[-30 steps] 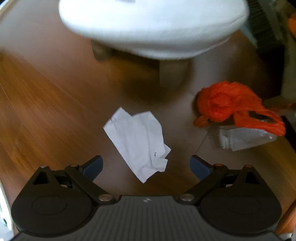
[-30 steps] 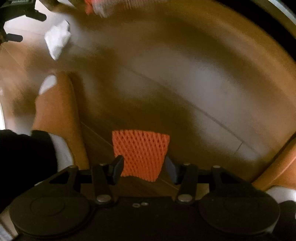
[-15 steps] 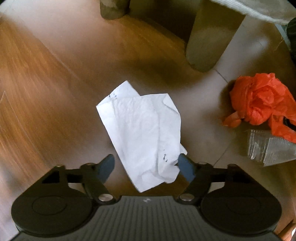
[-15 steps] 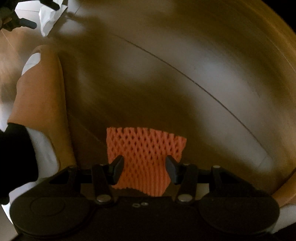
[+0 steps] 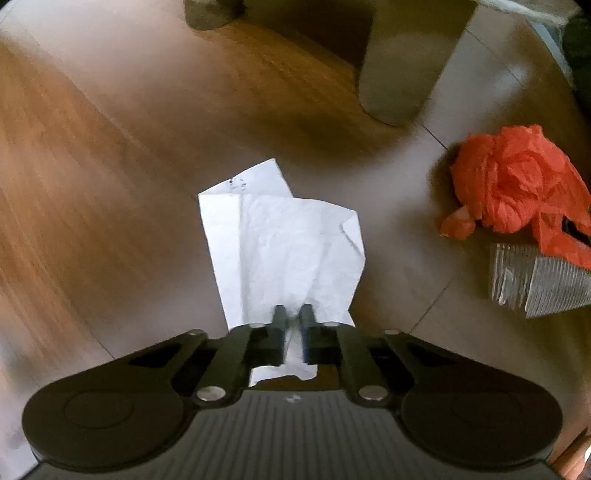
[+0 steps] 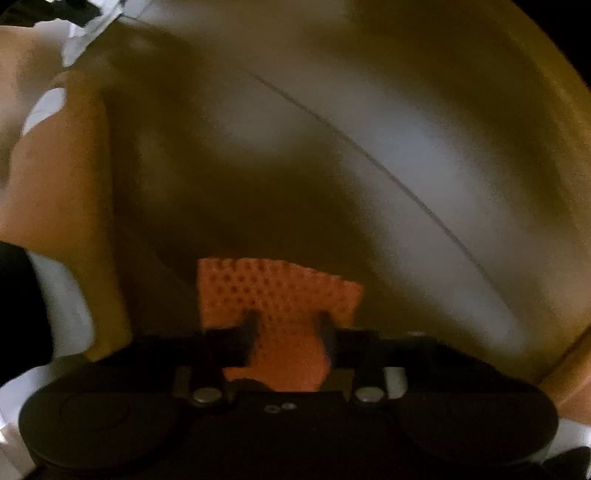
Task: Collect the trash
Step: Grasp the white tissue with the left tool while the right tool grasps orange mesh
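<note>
A crumpled white paper lies on the wooden floor in the left wrist view. My left gripper is shut on the paper's near edge. An orange plastic bag lies to the right, partly over a grey ribbed wrapper. In the blurred right wrist view an orange foam net lies on the floor, and my right gripper has its fingers closed in on the net's near part.
A stool leg stands just beyond the paper, with a second leg at the top. The person's orange slipper is at the left of the right wrist view, another slipper at the right edge.
My left gripper moved down onto the paper and shut on its near edge. My right gripper's fingers closed inward on the orange net. The right view has blurred.
</note>
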